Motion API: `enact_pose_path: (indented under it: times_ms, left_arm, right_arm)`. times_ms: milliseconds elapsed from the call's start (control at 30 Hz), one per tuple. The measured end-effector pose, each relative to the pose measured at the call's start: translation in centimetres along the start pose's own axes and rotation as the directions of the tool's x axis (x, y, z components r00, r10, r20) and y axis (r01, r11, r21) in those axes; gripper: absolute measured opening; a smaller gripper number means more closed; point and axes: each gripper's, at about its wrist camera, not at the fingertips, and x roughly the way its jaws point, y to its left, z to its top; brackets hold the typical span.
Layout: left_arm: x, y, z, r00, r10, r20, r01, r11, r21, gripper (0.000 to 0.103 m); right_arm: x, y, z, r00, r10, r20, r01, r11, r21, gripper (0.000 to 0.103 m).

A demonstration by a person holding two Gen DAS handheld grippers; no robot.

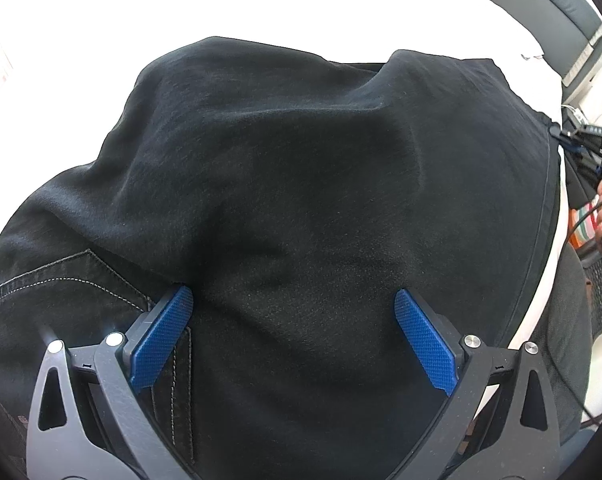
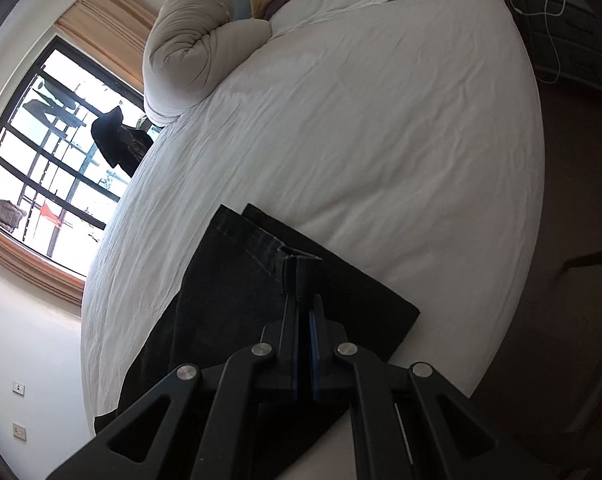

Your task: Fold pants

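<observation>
- The white bed (image 2: pixel 381 128) fills most of my right view, a rolled duvet (image 2: pixel 189 52) at upper left.
- The black pants (image 1: pixel 301 184) cover the centre of my left view, lying on the bed.
- My left gripper (image 1: pixel 293 304) hangs spread wide over them, pinching nothing.
- My right gripper (image 2: pixel 305 304), bottom centre, is clamped on the pants' hem seam.

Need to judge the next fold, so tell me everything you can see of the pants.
The pants are black, faded denim with pale stitching along a pocket seam and hems. They lie rumpled on the white bed sheet, with one layer already folded over. The right gripper is shut on a fold of cloth by the leg hems, lifting it slightly. The left gripper is open, its blue fingers on either side of a bunched part beside the stitched pocket.
</observation>
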Motion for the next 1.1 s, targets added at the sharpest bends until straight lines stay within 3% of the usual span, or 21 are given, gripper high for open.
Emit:
enact_pose_path:
  times_ms: [633,1100]
  left_arm:
    - [0.8,1.3,0.8,1.0,-0.008,0.02,0.008,1.0,-0.029,0.103]
    - [1.1,1.7,0.4,0.998,-0.013,0.059,0.015,1.0,-0.025,0.102]
  right_arm:
    - [-0.6,-2.9,-1.7,0.999,-0.017,0.032,0.014,0.993,0.118,0.005]
    - [0.2,-3.3,-2.0,0.999,-0.039,0.012,0.038,0.996,0.085,0.002]
